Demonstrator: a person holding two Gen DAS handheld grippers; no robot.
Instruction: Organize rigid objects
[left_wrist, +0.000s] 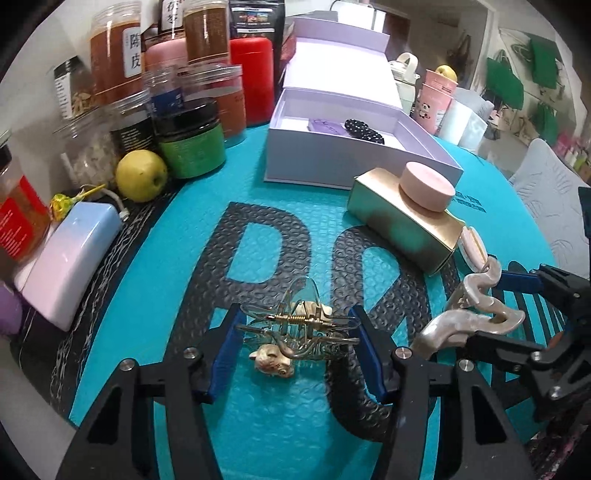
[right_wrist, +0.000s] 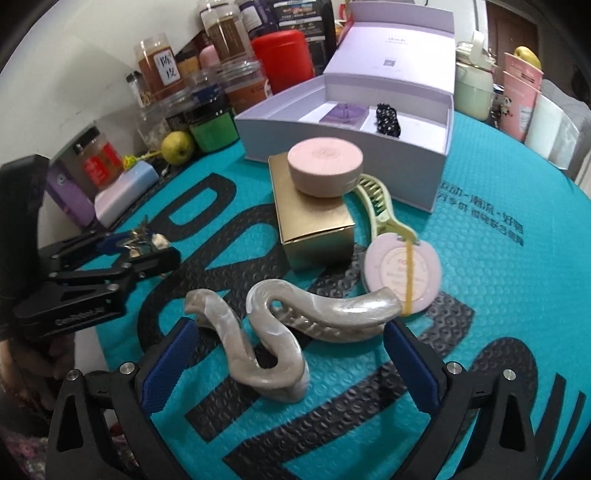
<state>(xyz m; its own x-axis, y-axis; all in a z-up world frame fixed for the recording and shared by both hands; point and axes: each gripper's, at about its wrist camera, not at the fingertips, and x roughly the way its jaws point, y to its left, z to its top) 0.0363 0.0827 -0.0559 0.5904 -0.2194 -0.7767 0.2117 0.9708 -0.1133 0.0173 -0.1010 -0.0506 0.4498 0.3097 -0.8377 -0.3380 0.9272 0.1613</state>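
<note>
My left gripper (left_wrist: 297, 338) has its blue pads on both ends of a gold wire hair claw with shell ornaments (left_wrist: 299, 332), low over the teal mat (left_wrist: 258, 206). My right gripper (right_wrist: 291, 354) has its pads at either side of a pearly wavy hair claw (right_wrist: 273, 332); it also shows in the left wrist view (left_wrist: 476, 314). An open white box (right_wrist: 343, 110) stands at the back; it holds a purple item (right_wrist: 345, 112) and a black beaded piece (right_wrist: 388, 118).
A gold box (right_wrist: 310, 218) with a pink round tin (right_wrist: 325, 170) on it lies before the white box, beside a green hair claw (right_wrist: 380, 203) and a pink round compact (right_wrist: 402, 277). Jars (left_wrist: 207, 74), a green apple (left_wrist: 140, 175) and a lilac case (left_wrist: 70, 254) line the left edge.
</note>
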